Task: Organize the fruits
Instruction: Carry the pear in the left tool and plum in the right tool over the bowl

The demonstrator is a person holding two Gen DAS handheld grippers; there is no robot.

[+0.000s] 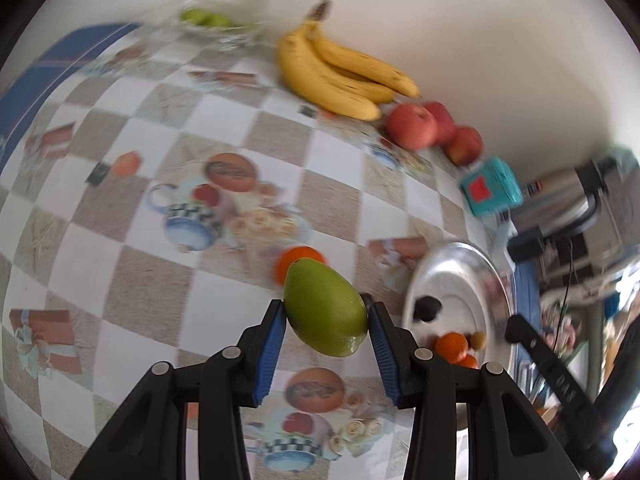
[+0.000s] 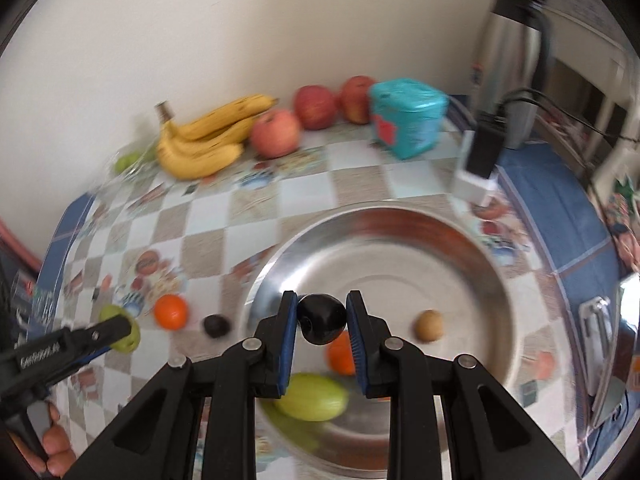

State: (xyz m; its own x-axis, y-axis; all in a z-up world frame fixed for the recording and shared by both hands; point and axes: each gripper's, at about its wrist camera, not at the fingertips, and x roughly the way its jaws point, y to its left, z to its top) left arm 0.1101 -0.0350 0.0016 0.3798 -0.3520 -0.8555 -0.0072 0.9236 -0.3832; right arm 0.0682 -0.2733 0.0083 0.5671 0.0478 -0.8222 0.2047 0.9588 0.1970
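Right wrist: glossy round black fruit (image 2: 321, 319) over steel dish (image 2: 460, 248).

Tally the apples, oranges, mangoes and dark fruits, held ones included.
Apples: 3
Oranges: 2
Mangoes: 2
Dark fruits: 2
Total: 9

We see a home dining corner, a table under a checked tablecloth (image 1: 168, 280) printed with teapots, bananas (image 1: 336, 76) and apples (image 2: 276, 134) along its wall edge, a steel thermos (image 2: 508, 60) at its far corner
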